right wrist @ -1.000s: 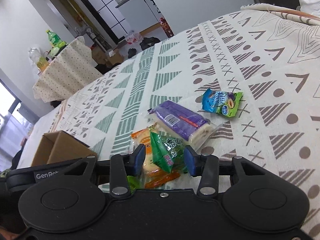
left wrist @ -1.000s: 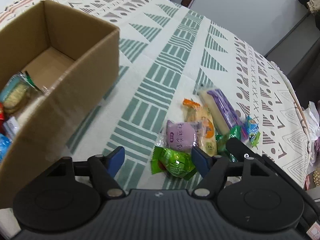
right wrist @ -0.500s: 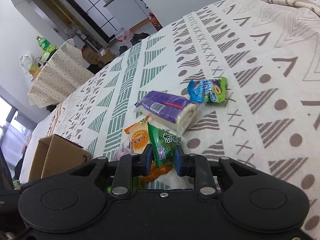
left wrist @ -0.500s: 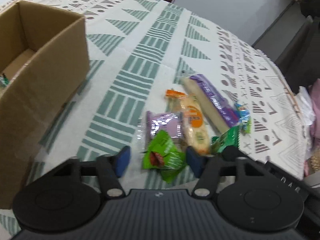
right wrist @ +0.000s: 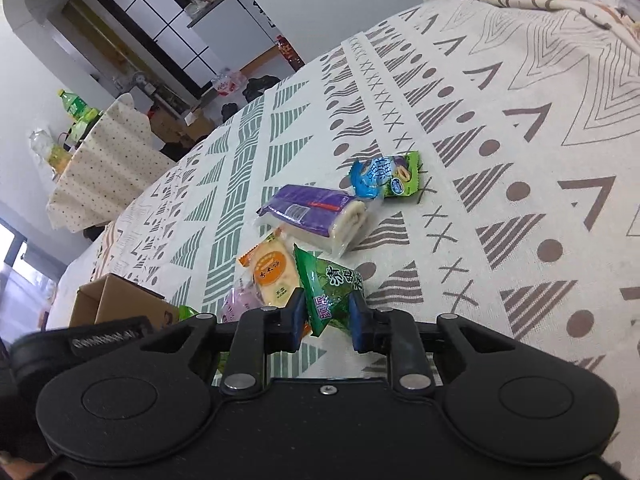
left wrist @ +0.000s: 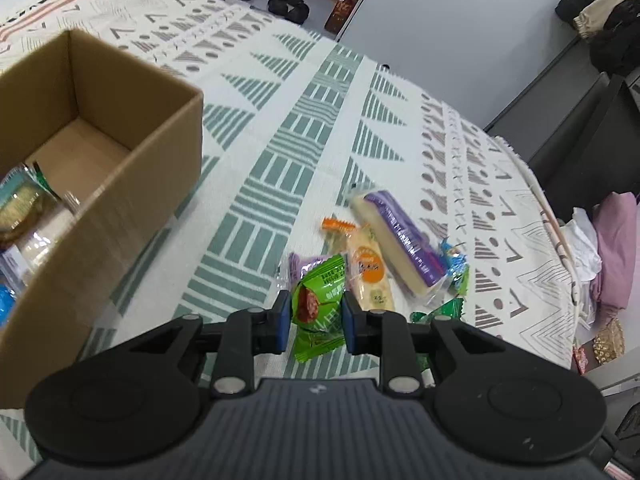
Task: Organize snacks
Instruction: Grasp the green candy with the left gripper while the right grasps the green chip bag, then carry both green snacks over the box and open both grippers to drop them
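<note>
Beside the cardboard box (left wrist: 120,184) on the patterned tablecloth (left wrist: 304,128), the left gripper (left wrist: 313,316) pinches a bright green snack packet (left wrist: 320,300), while the right gripper (right wrist: 327,314) clamps a darker green packet (right wrist: 332,292) printed with Chinese characters.

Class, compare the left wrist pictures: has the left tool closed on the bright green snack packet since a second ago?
Yes. The left tool has closed inward onto the green packet, beside the orange packet.
</note>
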`<state>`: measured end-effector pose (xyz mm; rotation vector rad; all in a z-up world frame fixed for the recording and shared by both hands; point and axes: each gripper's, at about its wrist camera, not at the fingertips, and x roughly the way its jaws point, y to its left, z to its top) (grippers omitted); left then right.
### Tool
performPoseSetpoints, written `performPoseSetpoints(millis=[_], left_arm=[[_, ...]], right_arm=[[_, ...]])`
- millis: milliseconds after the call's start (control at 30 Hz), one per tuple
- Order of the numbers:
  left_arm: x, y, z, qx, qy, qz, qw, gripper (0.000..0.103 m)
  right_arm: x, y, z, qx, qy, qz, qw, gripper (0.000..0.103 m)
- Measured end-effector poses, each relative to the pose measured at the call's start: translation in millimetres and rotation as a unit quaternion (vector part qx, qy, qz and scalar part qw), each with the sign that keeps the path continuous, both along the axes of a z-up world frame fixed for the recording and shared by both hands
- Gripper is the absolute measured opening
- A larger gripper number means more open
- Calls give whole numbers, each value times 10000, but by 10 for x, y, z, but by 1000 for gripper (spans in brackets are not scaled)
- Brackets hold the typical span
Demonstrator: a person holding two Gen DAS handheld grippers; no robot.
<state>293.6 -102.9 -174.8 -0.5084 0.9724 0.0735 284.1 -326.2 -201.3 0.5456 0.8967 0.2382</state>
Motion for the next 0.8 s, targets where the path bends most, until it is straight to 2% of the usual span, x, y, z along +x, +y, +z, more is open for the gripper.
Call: performPoseSetpoints(millis=[100,300,800], left_arm=[[-6,63,124,-48,-97,99,9999,25],[-65,218,452,-175,-442,254,9985,25],[-275,905,834,-380,-848,703,9932,25]], right_arm=[[-34,39,94,76,-15,6,10000,22],[-82,230,372,-69,-1,141,9999,22],[-147,872,1038,-155,-629,390,9971,22]])
